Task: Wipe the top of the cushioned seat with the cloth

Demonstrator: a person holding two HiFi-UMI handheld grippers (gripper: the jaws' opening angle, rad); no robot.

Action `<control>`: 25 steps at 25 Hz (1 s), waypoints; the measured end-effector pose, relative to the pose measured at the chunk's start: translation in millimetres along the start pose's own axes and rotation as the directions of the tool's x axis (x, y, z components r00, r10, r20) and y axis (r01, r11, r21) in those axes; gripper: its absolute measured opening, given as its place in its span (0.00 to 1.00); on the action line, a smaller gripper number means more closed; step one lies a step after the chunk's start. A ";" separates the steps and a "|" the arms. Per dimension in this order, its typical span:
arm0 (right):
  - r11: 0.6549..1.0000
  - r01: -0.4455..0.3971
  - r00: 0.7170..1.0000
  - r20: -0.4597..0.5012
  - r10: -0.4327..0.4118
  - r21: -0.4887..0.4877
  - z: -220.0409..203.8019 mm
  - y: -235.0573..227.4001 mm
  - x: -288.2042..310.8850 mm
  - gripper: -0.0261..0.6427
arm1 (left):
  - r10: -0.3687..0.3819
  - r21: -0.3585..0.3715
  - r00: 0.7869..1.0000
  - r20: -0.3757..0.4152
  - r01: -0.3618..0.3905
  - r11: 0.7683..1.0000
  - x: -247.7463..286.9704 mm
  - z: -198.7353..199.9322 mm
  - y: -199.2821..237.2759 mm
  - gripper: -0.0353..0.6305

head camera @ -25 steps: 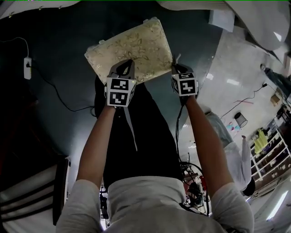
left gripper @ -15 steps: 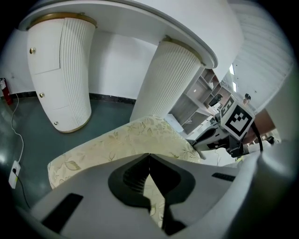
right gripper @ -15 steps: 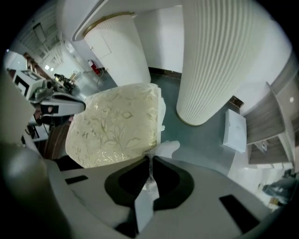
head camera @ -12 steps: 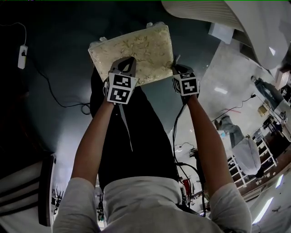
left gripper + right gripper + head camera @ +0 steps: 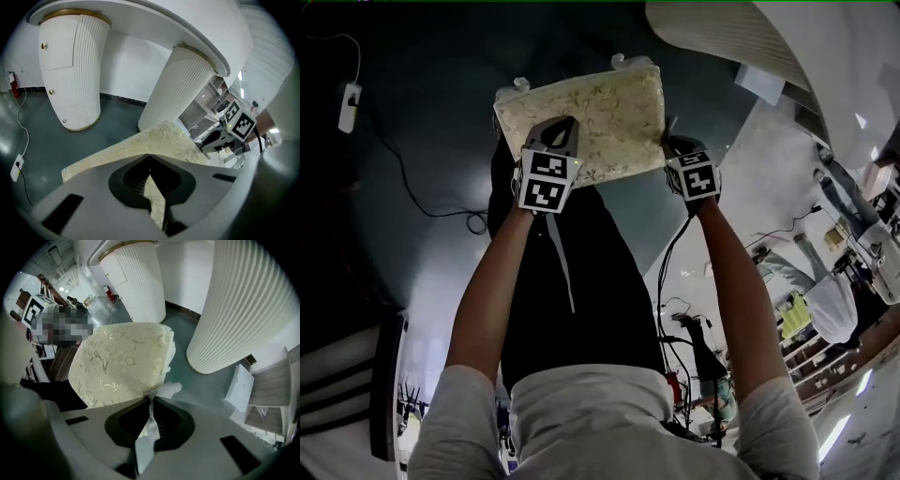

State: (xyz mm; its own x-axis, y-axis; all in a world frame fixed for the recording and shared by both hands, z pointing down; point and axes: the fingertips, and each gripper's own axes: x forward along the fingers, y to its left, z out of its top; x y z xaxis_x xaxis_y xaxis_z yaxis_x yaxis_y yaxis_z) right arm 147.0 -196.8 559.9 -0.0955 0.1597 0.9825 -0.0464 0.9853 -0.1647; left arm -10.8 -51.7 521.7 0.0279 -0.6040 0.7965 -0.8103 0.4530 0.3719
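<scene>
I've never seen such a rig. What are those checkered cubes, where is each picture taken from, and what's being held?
No robot: a person holds a two-jaw gripper in each hand; the cubes are part of them. One picture comes from a camera on the person's head, looking down; the other two from cameras on the grippers. The left gripper is shut on the edge of a cream flowered cushion; the right gripper pinches a white fabric strip at its corner. Both hold the cushion up over a dark floor.
</scene>
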 end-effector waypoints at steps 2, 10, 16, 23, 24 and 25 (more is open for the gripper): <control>1.000 0.000 1.000 0.003 0.000 -0.012 1.7 -0.2 -1.8 0.08 | -0.002 0.001 1.000 0.001 0.002 1.000 -1.1 4.0 1.2 0.08; 0.998 0.011 0.997 0.077 -0.016 0.054 41.4 -19.0 -5.8 0.08 | -0.021 0.023 1.000 -0.001 0.021 1.000 -1.9 18.7 8.2 0.08; 0.996 0.001 0.995 0.103 -0.010 0.090 66.2 -20.4 -3.8 0.08 | -0.033 0.021 0.999 -0.009 0.033 0.999 -1.5 24.5 13.5 0.08; 0.992 0.035 0.993 0.109 -0.048 0.120 84.9 -26.1 -4.3 0.08 | -0.035 0.028 0.999 -0.009 0.035 0.999 -6.1 31.0 29.1 0.08; 0.991 0.033 0.992 0.115 -0.049 0.133 88.4 -26.0 -4.3 0.08 | -0.033 0.026 0.999 -0.009 0.034 0.999 -6.8 31.3 31.7 0.08; 0.990 0.032 0.992 0.120 -0.049 0.141 92.1 -26.1 -3.8 0.08 | -0.033 0.025 0.999 -0.008 0.033 0.999 -7.0 31.7 34.0 0.08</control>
State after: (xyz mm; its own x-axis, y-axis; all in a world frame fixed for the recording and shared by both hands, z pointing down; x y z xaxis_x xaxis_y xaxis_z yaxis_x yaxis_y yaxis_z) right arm 57.0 -228.8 552.5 -0.2114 0.1031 0.9720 -0.1888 0.9714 -0.1441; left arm -57.1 -52.9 513.7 0.0592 -0.6136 0.7874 -0.8230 0.4164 0.3864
